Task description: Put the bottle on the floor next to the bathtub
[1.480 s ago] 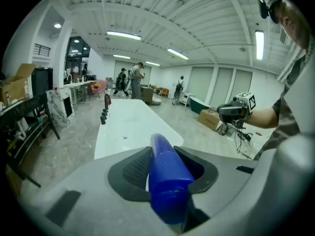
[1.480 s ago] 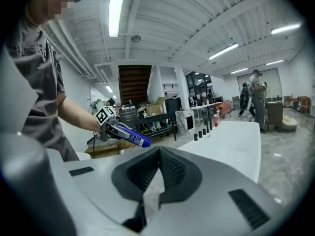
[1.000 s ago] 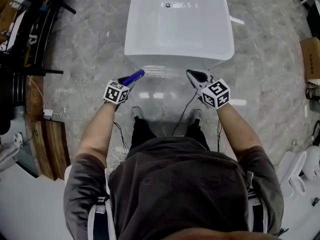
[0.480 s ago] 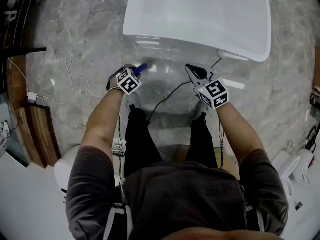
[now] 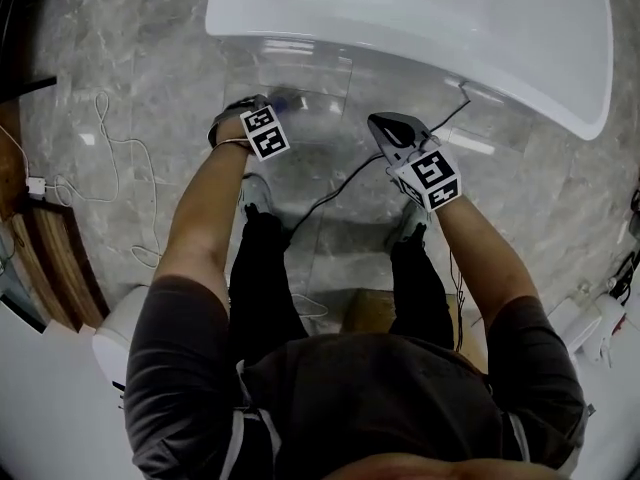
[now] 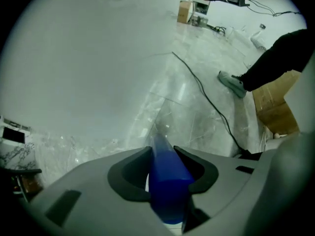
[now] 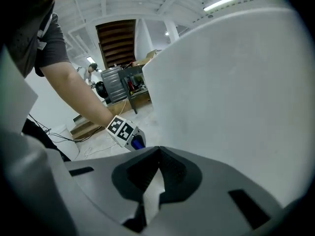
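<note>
Bottle (image 6: 167,181), blue, sits clamped between the jaws of the left gripper (image 6: 165,154). Its tapered end points ahead at the foot of the white bathtub (image 6: 88,58) and the marble floor (image 6: 197,112) just below it. The head view shows only a blue sliver past that gripper's marker cube (image 5: 262,133). Only the right gripper view shows the right gripper (image 7: 158,154) with jaws together on nothing, the tub wall close ahead and the left gripper off to its left.

Glossy grey marble floor (image 5: 150,28)
</note>
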A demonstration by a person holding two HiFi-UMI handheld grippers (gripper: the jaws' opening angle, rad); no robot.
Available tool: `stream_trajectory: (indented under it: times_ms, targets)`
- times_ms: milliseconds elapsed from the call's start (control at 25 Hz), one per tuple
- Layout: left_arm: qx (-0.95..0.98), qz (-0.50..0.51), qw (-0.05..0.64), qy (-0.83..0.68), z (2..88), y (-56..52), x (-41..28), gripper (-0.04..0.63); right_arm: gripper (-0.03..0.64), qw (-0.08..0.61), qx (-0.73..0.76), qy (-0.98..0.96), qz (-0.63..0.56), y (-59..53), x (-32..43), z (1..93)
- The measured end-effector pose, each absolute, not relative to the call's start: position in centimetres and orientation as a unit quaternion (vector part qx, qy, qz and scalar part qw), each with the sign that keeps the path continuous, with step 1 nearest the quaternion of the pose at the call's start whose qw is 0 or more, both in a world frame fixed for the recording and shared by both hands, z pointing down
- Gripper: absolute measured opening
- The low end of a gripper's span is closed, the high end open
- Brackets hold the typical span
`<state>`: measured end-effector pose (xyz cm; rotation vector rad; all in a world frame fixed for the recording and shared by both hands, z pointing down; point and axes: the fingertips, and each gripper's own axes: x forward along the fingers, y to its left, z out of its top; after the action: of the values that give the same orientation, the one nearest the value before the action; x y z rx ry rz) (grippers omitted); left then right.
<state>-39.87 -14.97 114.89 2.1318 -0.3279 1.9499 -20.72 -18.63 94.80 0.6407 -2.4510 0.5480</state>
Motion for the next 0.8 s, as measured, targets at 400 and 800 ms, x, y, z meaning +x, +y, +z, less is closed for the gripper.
stream_trajectory:
  times_ms: [400, 800]
  targets:
    - [0.698, 0.711, 0.065, -0.055, 123.6, -16.0, -40.4, 0.141, -0.008, 0.29, 0.218, -0.911, 0.196, -18.9, -22.0, 102.1]
    - [0.677, 0.733, 0.041, -0.059, 127.0, -16.1, -39.8, 0.143, -0.008, 0.286, 0.217, -0.909, 0.212, -18.7, -21.0, 103.6]
